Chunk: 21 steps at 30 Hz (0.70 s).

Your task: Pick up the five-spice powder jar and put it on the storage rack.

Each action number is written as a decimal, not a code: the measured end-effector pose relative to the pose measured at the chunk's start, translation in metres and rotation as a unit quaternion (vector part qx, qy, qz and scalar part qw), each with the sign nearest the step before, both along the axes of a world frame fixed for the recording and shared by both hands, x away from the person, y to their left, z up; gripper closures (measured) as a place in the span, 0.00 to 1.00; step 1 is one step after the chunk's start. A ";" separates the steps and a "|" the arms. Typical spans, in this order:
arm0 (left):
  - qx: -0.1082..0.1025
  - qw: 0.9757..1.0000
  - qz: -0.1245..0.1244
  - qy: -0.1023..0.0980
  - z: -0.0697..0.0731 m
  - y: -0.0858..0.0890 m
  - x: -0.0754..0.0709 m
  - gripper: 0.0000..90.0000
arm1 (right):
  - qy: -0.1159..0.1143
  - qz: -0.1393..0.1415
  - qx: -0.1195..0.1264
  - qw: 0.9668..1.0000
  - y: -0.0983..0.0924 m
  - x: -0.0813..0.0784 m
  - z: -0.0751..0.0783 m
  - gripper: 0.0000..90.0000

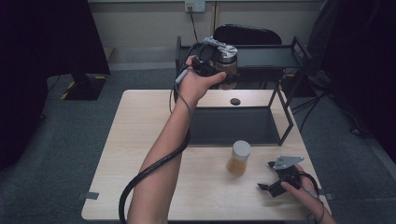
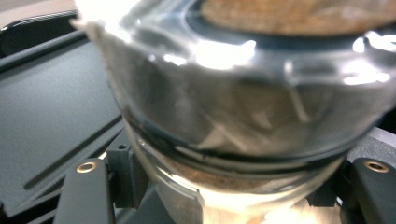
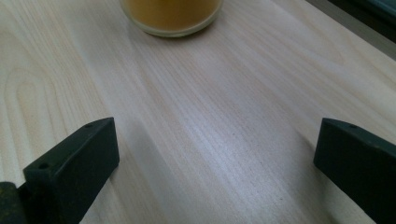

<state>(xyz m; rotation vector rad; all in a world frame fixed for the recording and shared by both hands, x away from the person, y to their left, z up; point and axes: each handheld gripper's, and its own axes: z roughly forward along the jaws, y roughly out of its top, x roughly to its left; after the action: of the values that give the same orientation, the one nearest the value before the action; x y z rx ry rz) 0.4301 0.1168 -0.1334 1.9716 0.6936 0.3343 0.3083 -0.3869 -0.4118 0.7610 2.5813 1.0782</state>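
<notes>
The person's left forearm [image 1: 161, 154] reaches from the 6 o'clock edge of the high view up toward 12 o'clock, stretched almost straight across the pale wooden tabletop [image 1: 140, 140]. Its hand [image 1: 194, 84] is raised above the far edge, wrist bent a little, wrapped around the left claw [image 1: 222, 70]. That claw is clamped on a glass jar [image 1: 227, 65] with a silvery lid and brown contents, held up level with the upper tray of a black two-tier shelf [image 1: 275, 56] that stands at the tabletop's far side, toward 1 o'clock. In the left gripper view the jar [image 2: 243, 107] sits close against the lens, blurred, with the two black jaws at either side of it and the shelf's dark tray [image 2: 51, 102] lying at 9 o'clock. A thick black cable [image 1: 149, 172] loops down from that claw along the forearm.

The right hand [image 1: 303, 186] rests low at about 4 o'clock on the tabletop, near the front right corner, holding the right claw [image 1: 271, 179] pointed toward 9 o'clock. Its jaws stand wide apart and hold nothing; the right gripper view shows bare wood between them. A second jar [image 1: 239, 158], white-lidded with amber contents, stands upright on the tabletop just left of that claw, apart from it; its base [image 3: 170, 16] appears at 12 o'clock in the right gripper view.
</notes>
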 end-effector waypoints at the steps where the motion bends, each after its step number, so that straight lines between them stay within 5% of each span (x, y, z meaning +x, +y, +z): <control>1: -0.002 1.000 0.001 0.001 0.001 0.000 0.001 0.35 | 0.000 0.000 0.000 1.000 0.000 0.000 0.000 0.00; 21: 0.009 1.000 0.019 -0.011 0.027 -0.005 0.026 0.35 | 0.000 0.000 0.000 1.000 0.000 0.000 0.000 0.00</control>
<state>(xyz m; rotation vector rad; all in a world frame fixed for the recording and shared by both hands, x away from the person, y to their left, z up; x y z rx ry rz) 0.4563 0.1119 -0.1064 1.9710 0.7178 0.3858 0.3083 -0.3868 -0.4119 0.7607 2.5810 1.0778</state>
